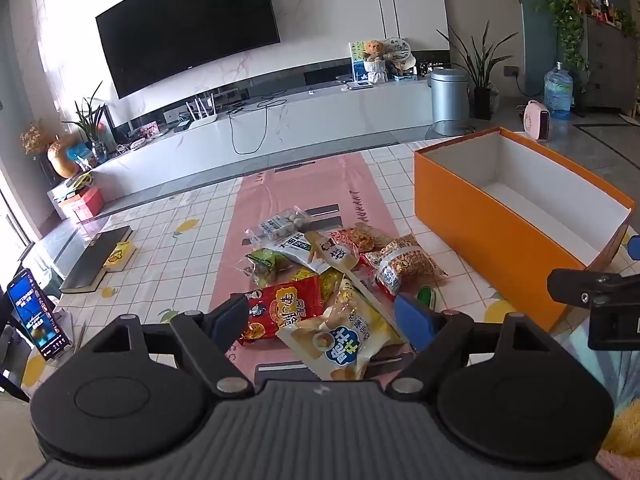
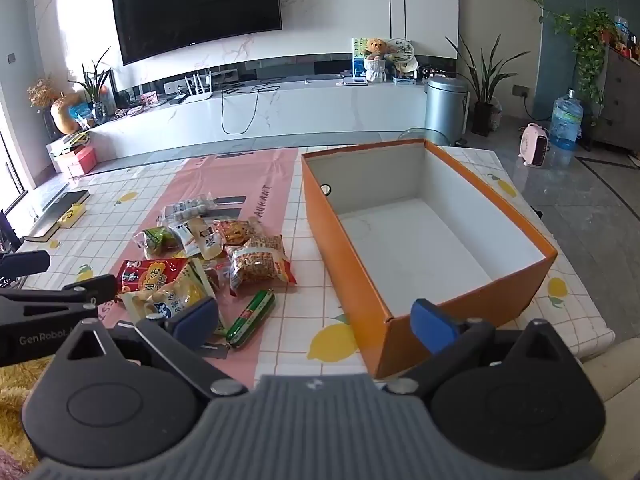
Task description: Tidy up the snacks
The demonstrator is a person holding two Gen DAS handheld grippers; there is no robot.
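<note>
A heap of several snack packets (image 1: 320, 276) (image 2: 208, 256) lies on the pink runner (image 1: 304, 184) of the table. A red packet (image 1: 284, 308) and a yellow-white packet (image 1: 344, 336) are nearest. My left gripper (image 1: 322, 322) hovers wide open just before the heap, nothing between its blue pads (image 1: 414, 320). An orange box (image 1: 520, 216) (image 2: 420, 240) with a white, empty inside stands to the right. My right gripper (image 2: 314, 322) is wide open over the box's near corner. A green sausage-shaped pack (image 2: 252, 318) lies by its left pad (image 2: 196, 320).
A phone (image 1: 36, 316) stands propped at the table's left edge, beside a dark book (image 1: 96, 256) and a yellow card (image 1: 118, 256). The other gripper (image 1: 596, 300) (image 2: 52, 304) shows at the side of each view. Beyond the table are a TV (image 1: 188, 28), a cabinet and a bin (image 1: 448, 96).
</note>
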